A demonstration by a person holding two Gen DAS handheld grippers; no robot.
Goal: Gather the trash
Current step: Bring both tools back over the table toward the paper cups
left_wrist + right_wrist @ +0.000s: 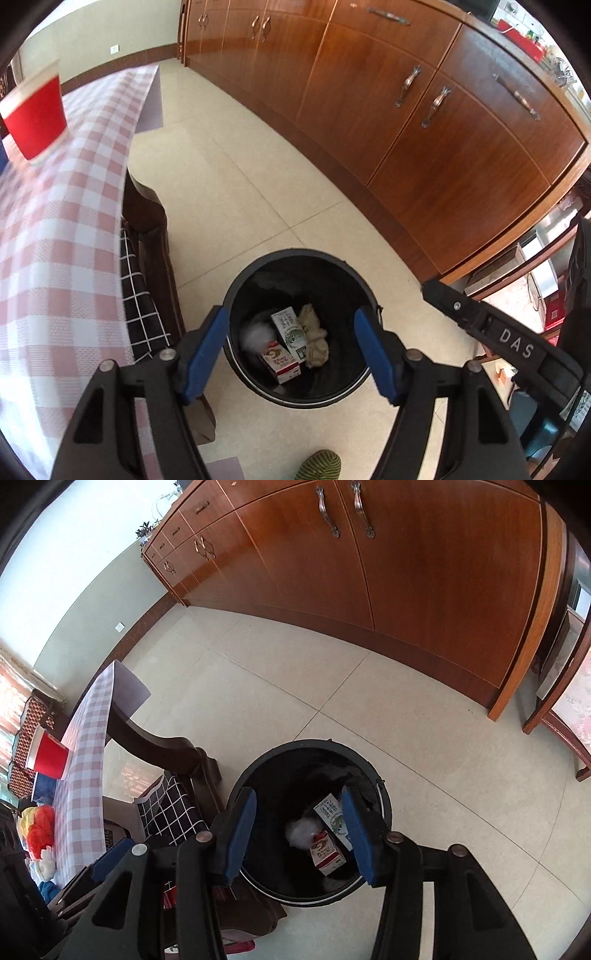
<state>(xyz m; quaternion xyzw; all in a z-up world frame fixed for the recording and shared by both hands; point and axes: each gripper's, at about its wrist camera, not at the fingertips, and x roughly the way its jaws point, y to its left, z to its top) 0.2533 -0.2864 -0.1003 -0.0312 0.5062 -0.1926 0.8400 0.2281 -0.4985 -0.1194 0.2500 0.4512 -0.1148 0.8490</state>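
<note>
A black round trash bin stands on the tiled floor; it also shows in the right wrist view. Inside lie a red-and-white carton, a green-and-white carton, a beige crumpled rag and a white wad. My left gripper is open and empty above the bin. My right gripper is open and empty above the bin too. A red paper cup stands on the pink checked table, also seen in the right wrist view.
Brown wooden cabinets run along the far side. A dark wooden chair with a black grid cushion stands between table and bin. The right gripper's body shows at the right. Colourful items lie at the left. A wooden chair leg stands at the right.
</note>
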